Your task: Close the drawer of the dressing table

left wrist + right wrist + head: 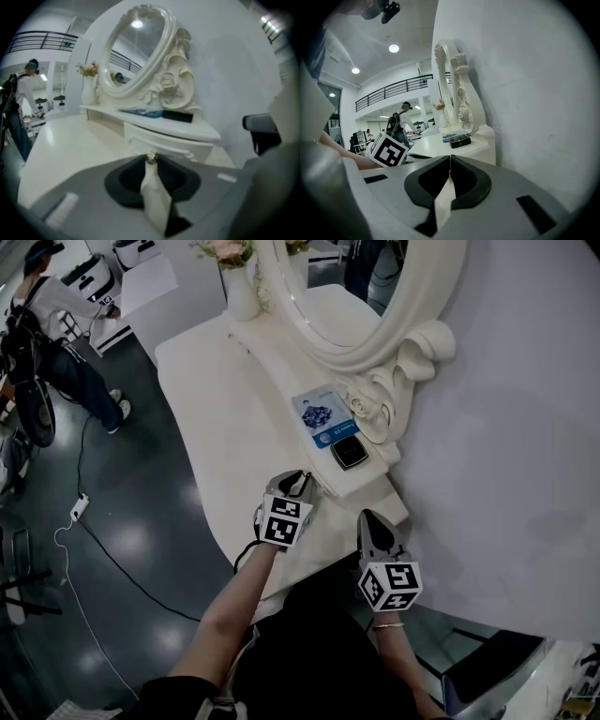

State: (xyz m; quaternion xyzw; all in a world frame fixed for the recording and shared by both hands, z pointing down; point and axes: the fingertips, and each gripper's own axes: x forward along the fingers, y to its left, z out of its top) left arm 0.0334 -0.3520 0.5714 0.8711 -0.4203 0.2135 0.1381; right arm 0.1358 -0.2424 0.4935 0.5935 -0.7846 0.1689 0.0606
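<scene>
Left tool (302,482) is seen pinched on the small metal knob (151,159) of the drawer (164,143). That drawer is set in the low shelf (370,486) under the mirror (375,306), at the back of the table (202,418) against the wall (506,446). Right tool (450,158) is held near, to the right and apart from the drawer, its jaws pressed together with nothing between them. How far the drawer stands out cannot be told surely, so the closing push is judged to be in hand. A straight push toward the wall is called for next, with the pinch held until the front seats and released only then. On the shelf a blue card (322,415) and a black box (349,453) are laid, and a vase (240,292) is stood further along. Beyond the white table, a dark glossy floor (141,521), a socket strip (79,508) and a person (61,320) are seen.
</scene>
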